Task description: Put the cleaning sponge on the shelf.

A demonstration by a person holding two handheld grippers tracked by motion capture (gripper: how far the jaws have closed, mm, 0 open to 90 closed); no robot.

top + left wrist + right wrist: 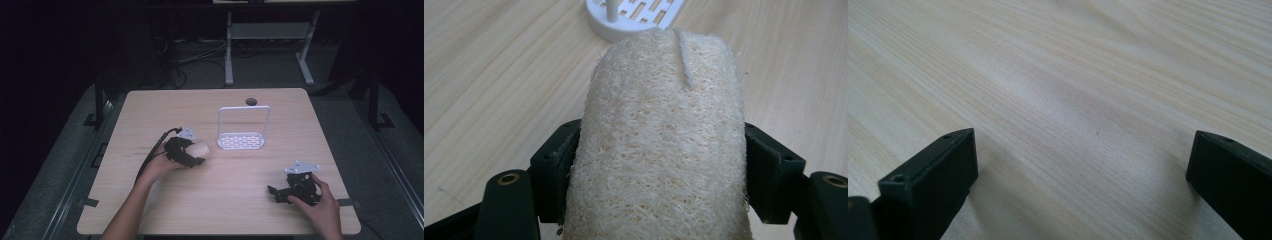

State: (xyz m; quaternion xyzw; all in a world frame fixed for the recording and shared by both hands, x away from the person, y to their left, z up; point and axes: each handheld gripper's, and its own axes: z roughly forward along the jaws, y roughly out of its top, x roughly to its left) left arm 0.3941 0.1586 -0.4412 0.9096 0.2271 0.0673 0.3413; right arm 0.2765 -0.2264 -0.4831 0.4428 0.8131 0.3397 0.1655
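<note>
A pale, fibrous loofah sponge (201, 148) (659, 140) sits between the black jaws of my left gripper (196, 155) (662, 170), which press on both of its sides, left of the table's middle. The sponge's far end points toward a white slotted rack (241, 141) (624, 20) with a tall wire hoop, standing a short way beyond it. My right gripper (276, 193) (1083, 175) rests low at the front right of the wooden table (225, 205), jaws wide apart with only bare wood between them.
A dark round grommet (251, 102) sits in the tabletop near the far edge, behind the rack. Beyond the table stand white desk legs (228, 55) and loose cables on a dark floor.
</note>
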